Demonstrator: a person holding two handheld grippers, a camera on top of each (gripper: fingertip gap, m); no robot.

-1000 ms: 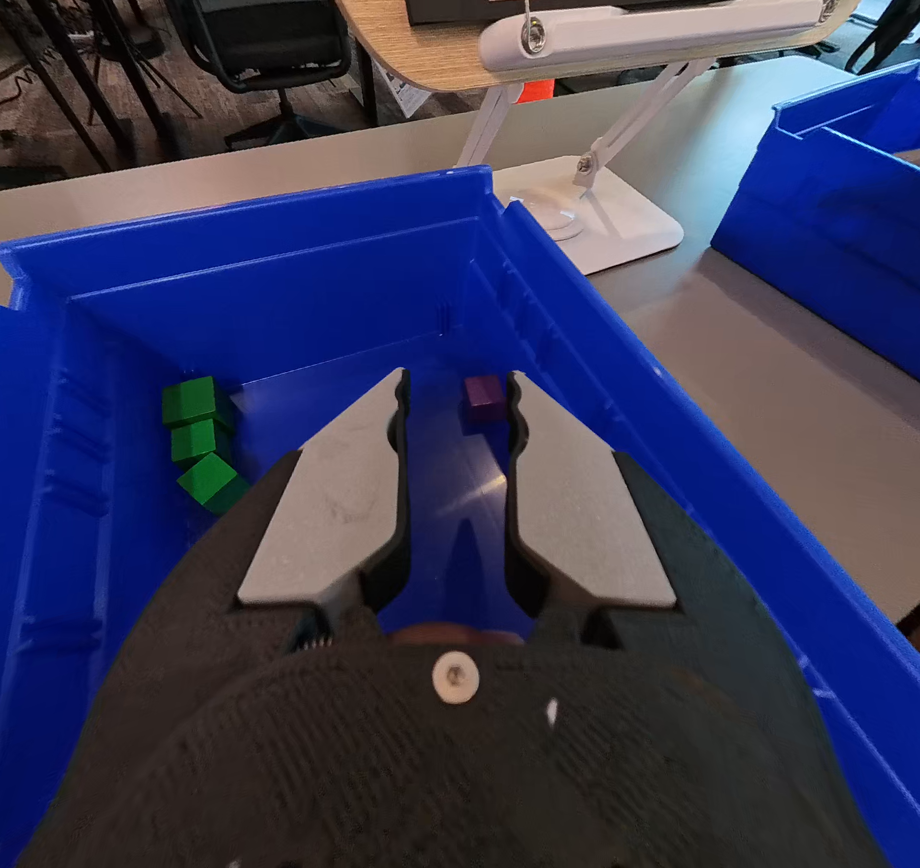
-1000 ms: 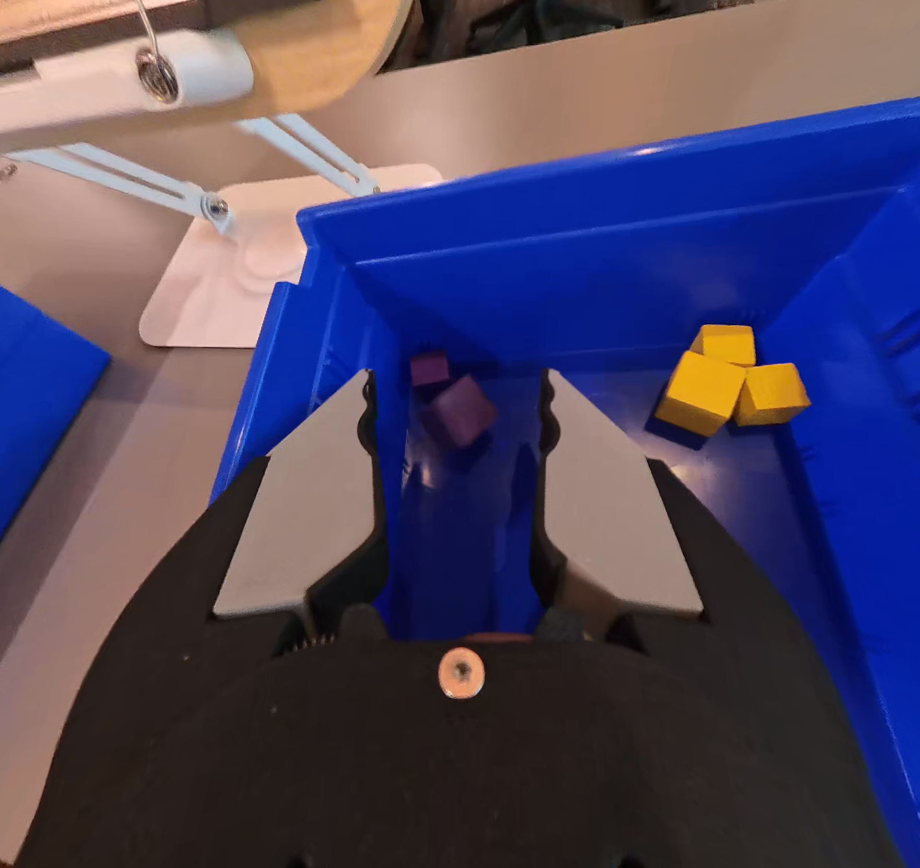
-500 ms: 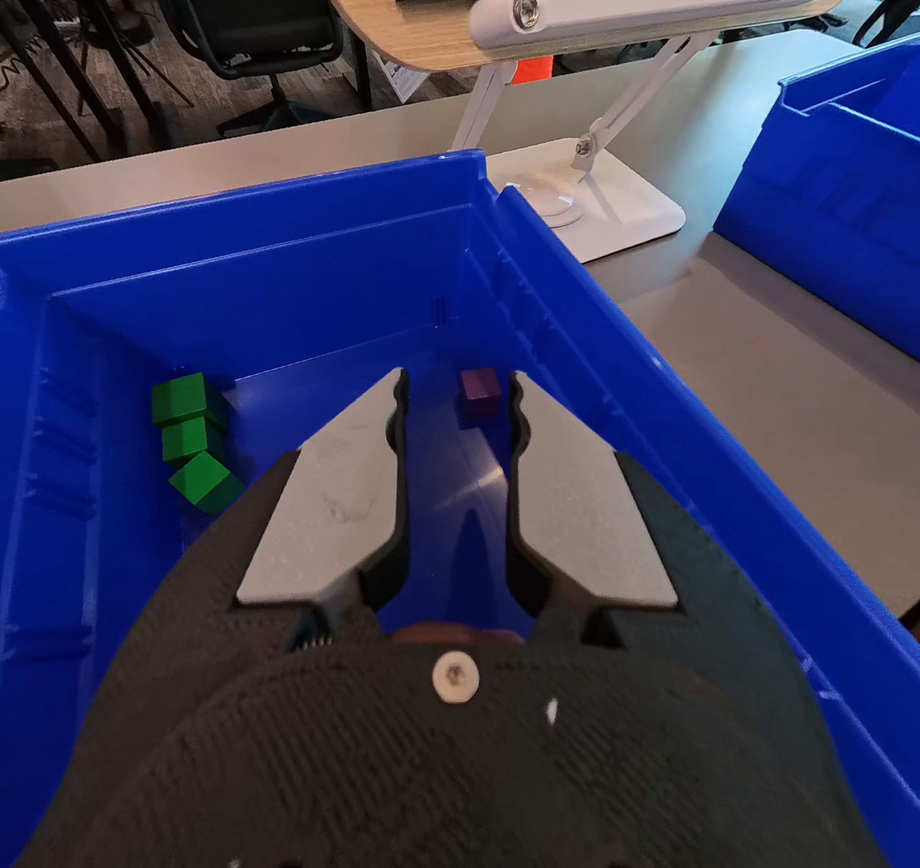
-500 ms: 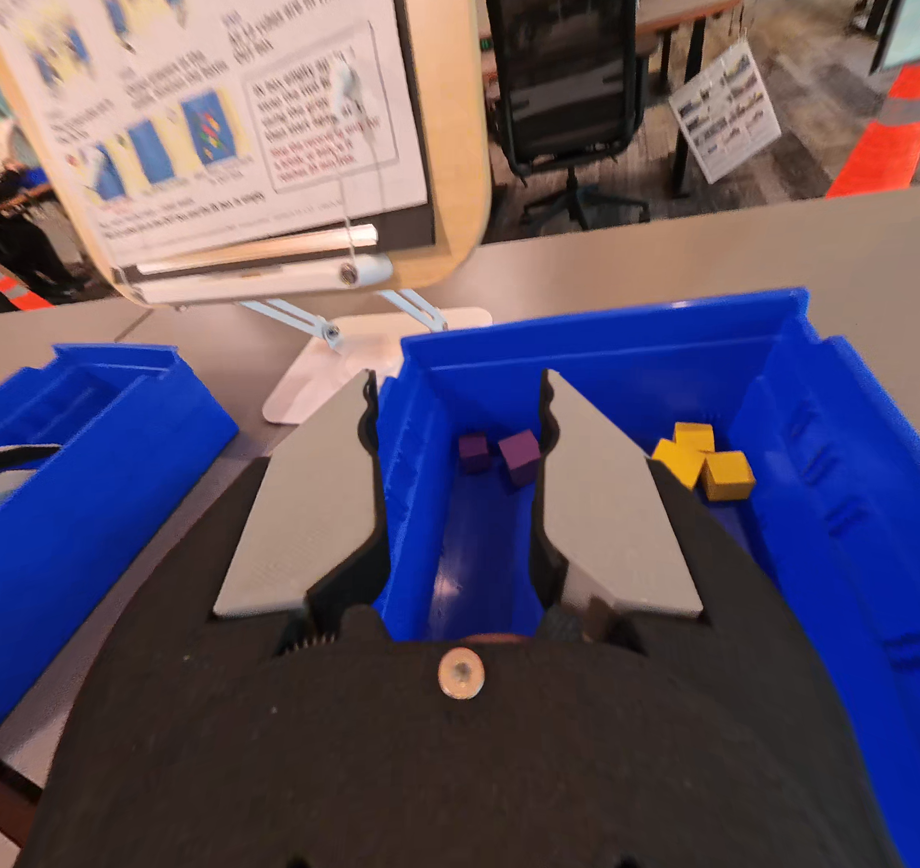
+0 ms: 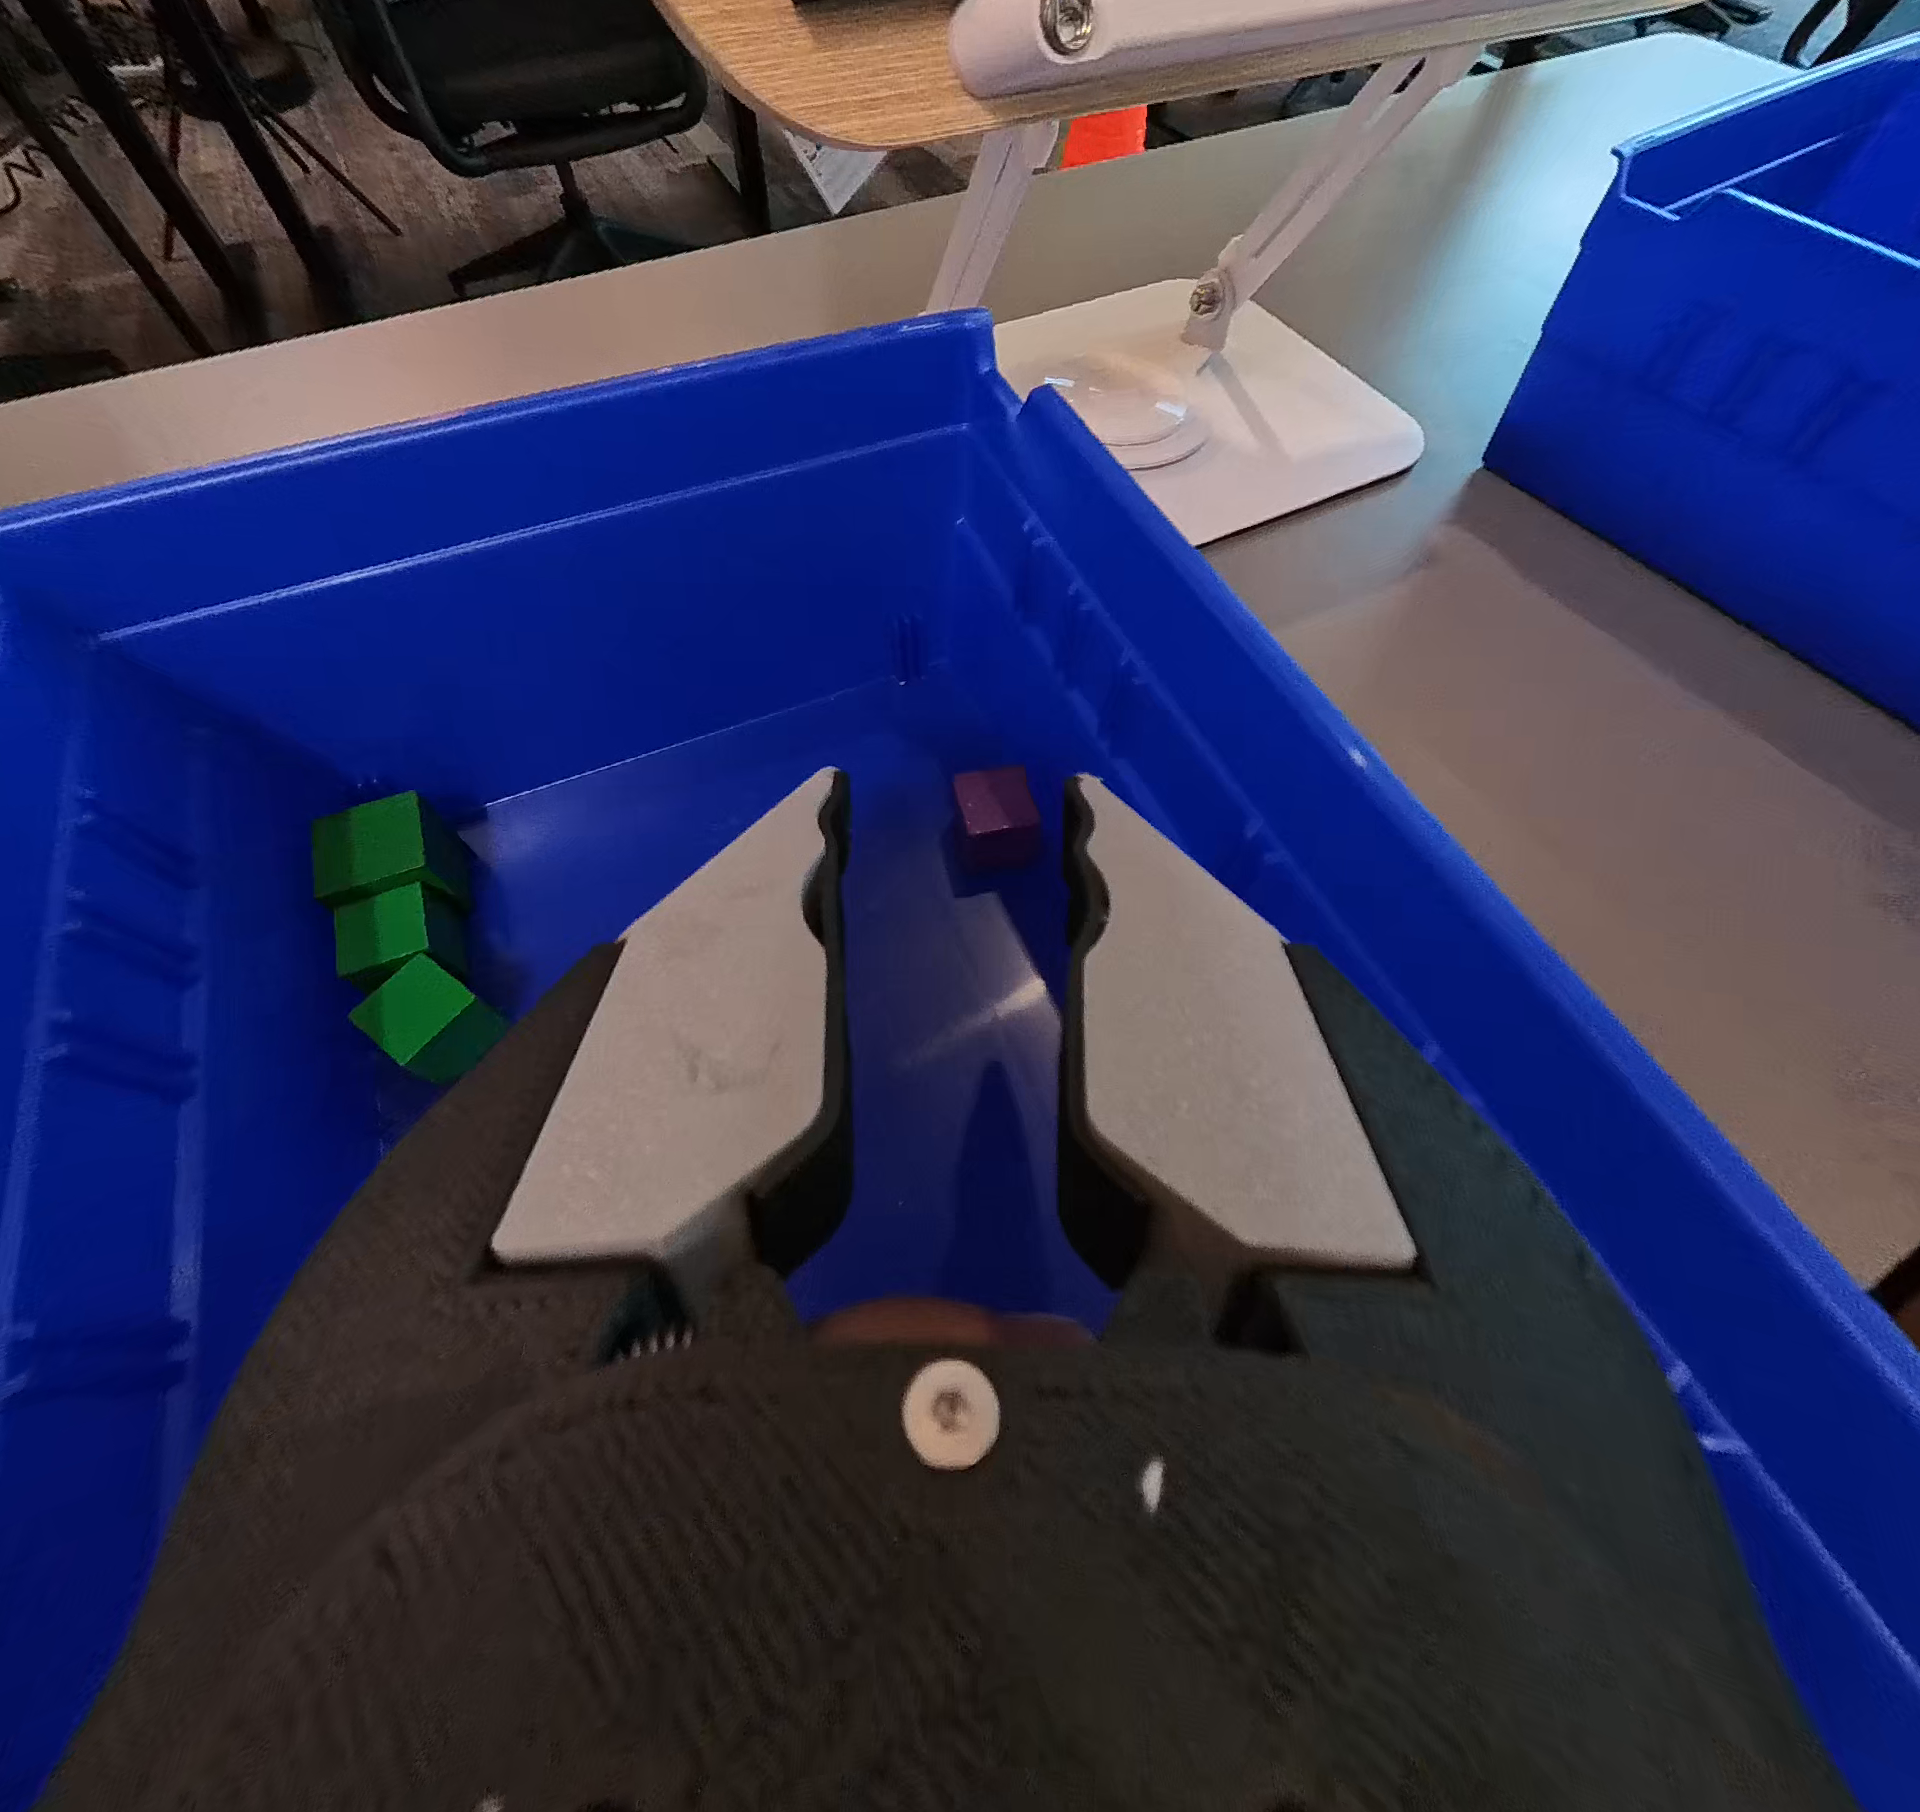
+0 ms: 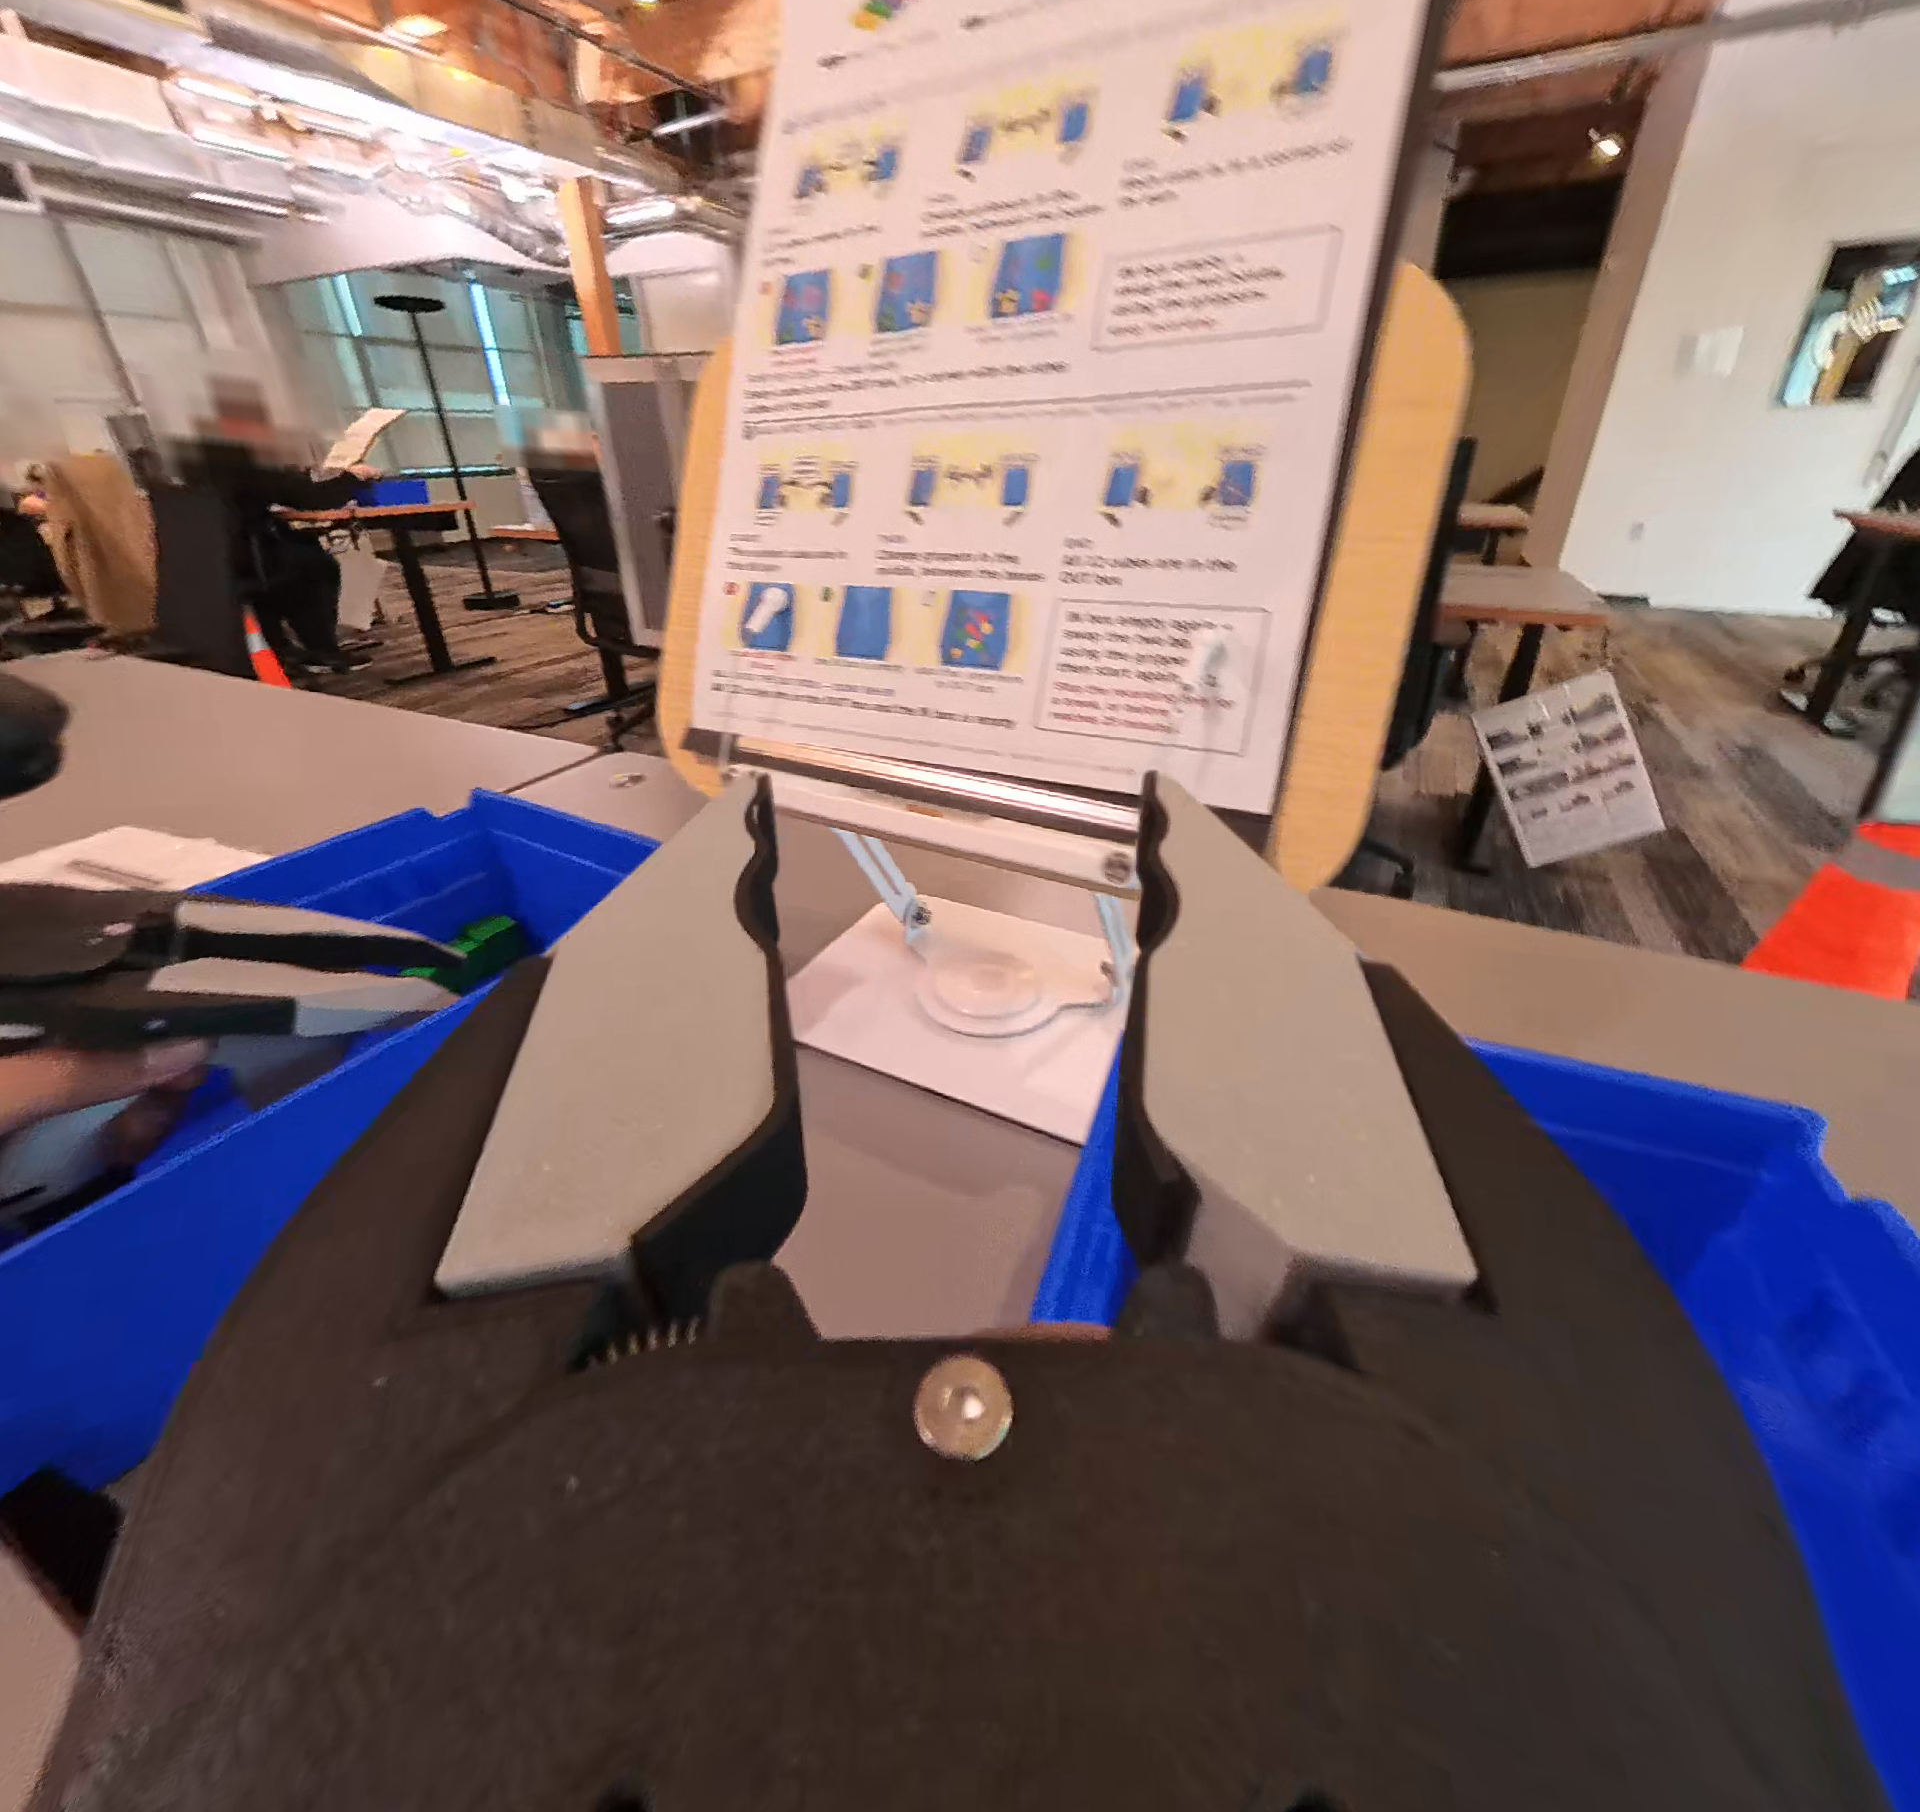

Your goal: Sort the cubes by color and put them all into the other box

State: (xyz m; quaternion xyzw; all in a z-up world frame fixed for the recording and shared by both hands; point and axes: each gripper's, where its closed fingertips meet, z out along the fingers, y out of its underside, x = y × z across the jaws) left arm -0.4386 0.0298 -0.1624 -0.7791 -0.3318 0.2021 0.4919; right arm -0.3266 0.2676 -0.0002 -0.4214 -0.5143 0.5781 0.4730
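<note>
up swung the right gripper [image 6: 951, 827], and fast: half a second earlier it looked down into its blue box at purple and yellow cubes, and now it pointed level at the instruction board [image 6: 1070, 339] on its white stand [image 6: 966, 1014], fingers [image 6: 644, 1035] spread wide with nothing between them. only a slice of the right-hand blue box [image 6: 1683, 1274] showed under it, its cubes out of sight. the left gripper [image 5: 951, 827] barely shifted in that time, hanging inside the left-hand blue box [image 5: 1226, 723] with its fingers [image 5: 707, 1035] parted and empty.

down on that box's floor, one purple cube [image 5: 995, 815] sat close to the far right corner, just ahead of the finger tips and nearer the right one, not touching either. three green cubes [image 5: 390, 921] huddled in a line along the left wall, starting at the far left corner, the nearest one turned askew.

from the right wrist view, the left gripper [image 6: 416, 973] reached in from the left edge over its box [image 6: 312, 1170], a bit of green [image 6: 478, 947] peeking just past its tips. both boxes stood on the grey bench [image 5: 1558, 879], well apart, the stand's white base near the bench's far edge between them. blurred people and office chairs filled the room behind.
</note>
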